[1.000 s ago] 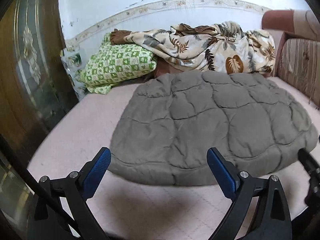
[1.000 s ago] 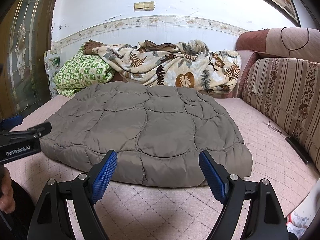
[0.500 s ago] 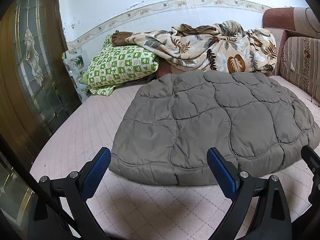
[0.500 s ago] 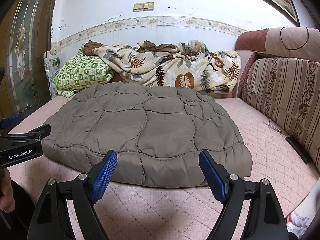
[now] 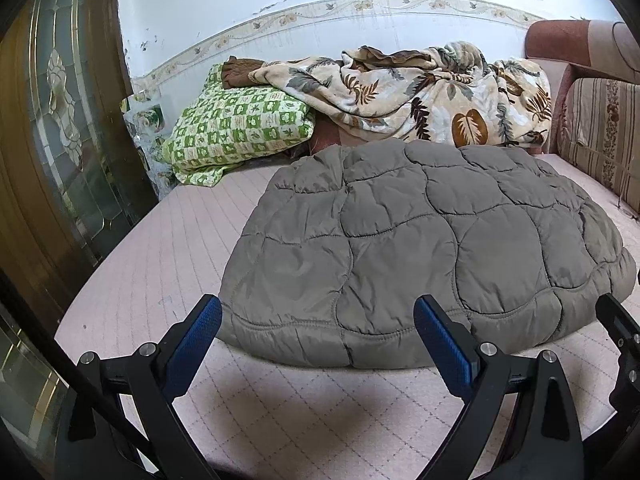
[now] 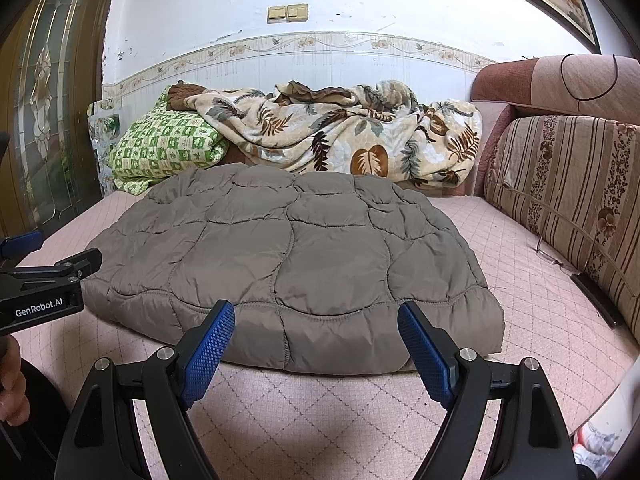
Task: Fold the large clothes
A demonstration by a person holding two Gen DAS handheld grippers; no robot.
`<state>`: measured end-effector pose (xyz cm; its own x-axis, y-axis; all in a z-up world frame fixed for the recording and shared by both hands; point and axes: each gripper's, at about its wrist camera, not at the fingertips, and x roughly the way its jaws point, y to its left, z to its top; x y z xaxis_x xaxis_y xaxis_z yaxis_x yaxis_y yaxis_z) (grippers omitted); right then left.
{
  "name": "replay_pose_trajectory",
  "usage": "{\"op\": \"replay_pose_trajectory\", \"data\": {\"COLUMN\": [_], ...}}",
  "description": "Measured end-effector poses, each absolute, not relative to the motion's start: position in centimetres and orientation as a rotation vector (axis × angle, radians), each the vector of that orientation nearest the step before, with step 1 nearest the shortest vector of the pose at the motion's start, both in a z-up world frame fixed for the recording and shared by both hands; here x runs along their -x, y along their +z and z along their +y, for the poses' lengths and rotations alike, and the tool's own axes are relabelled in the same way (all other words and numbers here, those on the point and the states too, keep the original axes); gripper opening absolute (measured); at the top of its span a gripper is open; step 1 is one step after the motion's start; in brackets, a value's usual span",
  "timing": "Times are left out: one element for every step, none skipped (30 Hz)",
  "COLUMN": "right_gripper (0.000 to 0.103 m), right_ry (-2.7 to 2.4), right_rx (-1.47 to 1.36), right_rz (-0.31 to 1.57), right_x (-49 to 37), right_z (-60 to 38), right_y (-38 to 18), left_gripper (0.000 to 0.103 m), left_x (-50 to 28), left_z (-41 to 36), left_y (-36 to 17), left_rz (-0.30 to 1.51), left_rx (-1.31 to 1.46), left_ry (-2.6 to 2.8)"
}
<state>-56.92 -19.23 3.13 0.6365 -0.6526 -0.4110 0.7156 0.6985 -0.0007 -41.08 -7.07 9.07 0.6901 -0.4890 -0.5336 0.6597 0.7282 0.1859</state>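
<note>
The only writing I can read is "GenRobot.AI", white letters on the black body of my left gripper point(image 6: 48, 272), which pokes in at the left edge of my right wrist view with my hand point(image 6: 12, 384) below it.

My left gripper point(image 5: 318, 322) is released — its two blue, finely knobbed pads point(image 5: 442, 346) stand wide apart with nothing between them, just short of the near hem of the quilted jacket point(image 5: 420, 248). My right gripper point(image 6: 316, 326) is the same: pads point(image 6: 210, 350) spread wide, empty, poised at the jacket's front edge but apart from it.

The jacket point(image 6: 292, 268) is a grey-brown puffer, folded into a thick rounded pad in the middle of the bed point(image 6: 320, 420). Its shell has a faint sheen, and curved stitching divides it into plump, scale-like cells; the near hem is a fat rolled seam.

The bed cover point(image 5: 168, 264) is pale pink, quilted in a diamond grid with wavy stitch lines. Behind the jacket lies a green-and-white checked pillow point(image 5: 240, 128) with small leaf motifs, and beside it a rumpled cream fleece blanket point(image 5: 432, 96) printed with brown and grey leaves — its edge overlaps the pillow's top. On the right stands a striped, flower-patterned cushion point(image 6: 568, 192) against a reddish upholstered headboard point(image 6: 532, 80). A pair of beige wall switches point(image 6: 288, 13) sits above a floral border strip point(image 5: 360, 10), and a brown door with leaded glass point(image 5: 64, 120) fills the left.
</note>
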Motion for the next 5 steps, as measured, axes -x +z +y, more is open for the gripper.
{"op": "replay_pose_trajectory", "data": {"right_gripper": [0.087, 0.087, 0.087, 0.087, 0.087], "right_ry": [-0.785, -0.785, -0.786, -0.785, -0.785], "right_rx": [-0.169, -0.169, -0.169, -0.17, -0.169], "right_rz": [0.4, 0.401, 0.401, 0.4, 0.401], "right_x": [56.9, 56.88, 56.92, 56.91, 56.9], "right_z": [-19.24, -19.22, -19.23, -19.24, -19.26], "right_y": [3.15, 3.14, 3.12, 3.15, 3.13], "left_gripper": [0.096, 0.096, 0.096, 0.096, 0.096], "left_x": [41.08, 41.07, 41.01, 41.12, 41.04], "left_z": [-6.99, -6.9, -6.83, -6.82, -6.76], "left_y": [9.04, 9.02, 9.06, 9.06, 9.16], "left_rz": [0.484, 0.489, 0.491, 0.488, 0.485], "left_rx": [-0.377, -0.37, -0.367, -0.368, -0.371], "left_ry": [-0.666, -0.671, -0.672, -0.673, -0.671]}}
